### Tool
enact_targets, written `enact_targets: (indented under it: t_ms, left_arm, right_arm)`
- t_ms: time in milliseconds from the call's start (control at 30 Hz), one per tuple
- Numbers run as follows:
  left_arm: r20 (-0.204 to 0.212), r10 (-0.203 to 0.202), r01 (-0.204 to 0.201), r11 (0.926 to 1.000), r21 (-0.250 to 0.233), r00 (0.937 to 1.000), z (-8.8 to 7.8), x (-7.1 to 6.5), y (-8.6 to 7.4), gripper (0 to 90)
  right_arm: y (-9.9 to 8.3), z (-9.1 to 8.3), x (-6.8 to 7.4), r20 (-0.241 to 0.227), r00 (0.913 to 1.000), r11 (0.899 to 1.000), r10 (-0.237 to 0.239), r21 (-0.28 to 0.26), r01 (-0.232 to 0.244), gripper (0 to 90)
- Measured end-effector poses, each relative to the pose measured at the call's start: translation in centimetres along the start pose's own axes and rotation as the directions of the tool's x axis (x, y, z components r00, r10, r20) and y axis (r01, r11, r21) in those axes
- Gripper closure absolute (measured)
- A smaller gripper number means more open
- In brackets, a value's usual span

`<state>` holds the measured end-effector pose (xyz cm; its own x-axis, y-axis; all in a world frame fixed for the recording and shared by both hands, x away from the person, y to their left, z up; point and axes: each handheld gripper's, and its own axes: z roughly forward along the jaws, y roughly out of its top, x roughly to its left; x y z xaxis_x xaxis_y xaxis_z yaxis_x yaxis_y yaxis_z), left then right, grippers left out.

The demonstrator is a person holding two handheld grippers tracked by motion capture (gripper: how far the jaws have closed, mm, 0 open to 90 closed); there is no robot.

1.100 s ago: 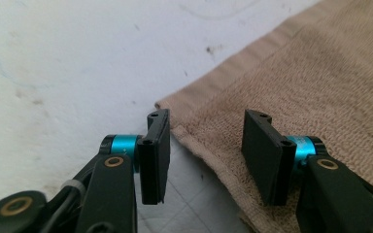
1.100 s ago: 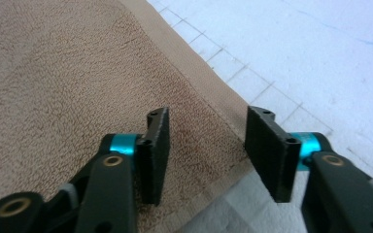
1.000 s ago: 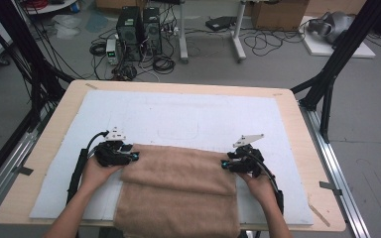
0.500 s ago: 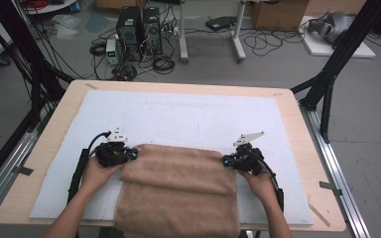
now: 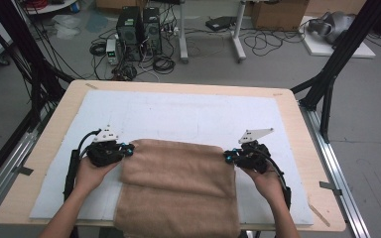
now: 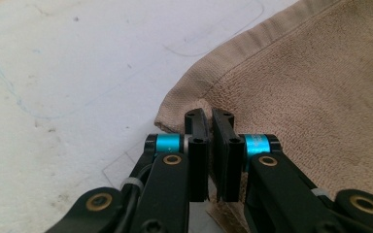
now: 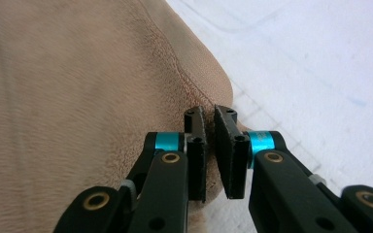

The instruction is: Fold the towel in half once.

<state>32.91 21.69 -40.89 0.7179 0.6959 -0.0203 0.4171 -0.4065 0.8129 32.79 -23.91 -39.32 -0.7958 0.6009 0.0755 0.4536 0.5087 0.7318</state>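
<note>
The tan towel (image 5: 176, 191) lies on the white mat (image 5: 188, 116) covering the table (image 5: 297, 124), its near end hanging over the table's front edge. The left claw (image 5: 129, 149) pinches the towel's far left corner, and the right claw (image 5: 226, 157) pinches the far right corner; both have just been closing, with terry cloth between the pads. In the left gripper view the hem (image 6: 223, 68) bunches at the jaws, so the bite looks shallow. To do the fold well, I judge both hands should lift together, level and evenly, keeping the far edge taut so neither corner slips out and the layers land square.
</note>
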Motion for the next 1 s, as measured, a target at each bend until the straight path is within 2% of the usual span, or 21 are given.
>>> enact_targets:
  t_ms: [200,367,500,633,767,867,933,1000]
  left_arm:
    - [0.001,0.032,-0.032,0.9984,-0.046,0.9995,-2.2,-1.3,0.0,85.1]
    - [0.014,0.057,-0.055,0.9939,-0.095,0.9983,-4.3,-2.9,-0.7,85.1]
    - [0.04,0.061,-0.055,0.991,-0.122,0.9974,-5.8,-4.4,-2.1,85.1]
    - [0.049,0.088,-0.081,0.9883,-0.129,0.9949,-7.6,-6.5,-4.0,85.1]
    - [0.079,0.13,-0.121,0.987,-0.106,0.9884,-9.5,-8.6,-6.4,84.6]
    - [0.1,0.157,-0.148,0.985,-0.088,0.9825,-10.9,-9.6,-7.5,76.3]
    - [0.098,0.163,-0.154,0.9833,-0.097,0.9817,-11.8,-9.7,-7.5,71.3]
    - [0.092,0.168,-0.157,0.9815,-0.109,0.9815,-12.3,-9.4,-7.1,67.3]
  right_arm:
    - [0.5,-2.0,1.7,-0.013,0.9991,0.998,-0.041,-0.043,0.04,83.3]
    - [-0.3,-3.6,3.3,-0.033,0.9974,0.995,-0.064,-0.076,0.062,83.3]
    - [-1.5,-4.8,5.1,-0.053,0.9958,0.993,-0.074,-0.093,0.069,83.2]
    - [-2.9,-5.8,7.3,-0.071,0.9934,0.992,-0.09,-0.098,0.083,82.7]
    - [-4.1,-6.7,9.5,-0.109,0.9885,0.989,-0.105,-0.113,0.092,79.7]
    - [-4.6,-7.3,10.6,-0.137,0.9844,0.988,-0.11,-0.122,0.094,74.2]
    - [-4.7,-7.7,10.8,-0.152,0.9831,0.986,-0.102,-0.145,0.08,73.1]
    - [-4.6,-8.0,10.7,-0.143,0.9845,0.984,-0.102,-0.163,0.078,70.9]
